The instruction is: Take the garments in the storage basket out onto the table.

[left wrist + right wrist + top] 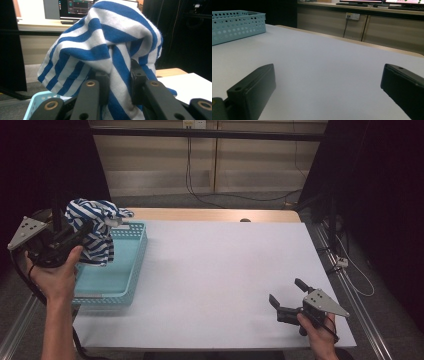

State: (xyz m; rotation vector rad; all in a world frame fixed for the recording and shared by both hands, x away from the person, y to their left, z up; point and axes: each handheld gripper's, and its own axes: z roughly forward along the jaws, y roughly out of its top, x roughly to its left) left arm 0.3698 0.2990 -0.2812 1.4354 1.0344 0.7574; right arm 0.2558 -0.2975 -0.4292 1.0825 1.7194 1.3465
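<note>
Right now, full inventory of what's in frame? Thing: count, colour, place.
striped cloth: 1, blue and white, bunched, held up over the basket's far left end
basket: 1, light blue, perforated walls, left edge of the table
table: 1, white top with a wood edge at the far side
monitors: at least 1, dark screen lit, on a counter behind the table
left gripper: 1, black, jaws shut on the striped cloth
right gripper: 1, black, jaws open, low over the table's near right corner
</note>
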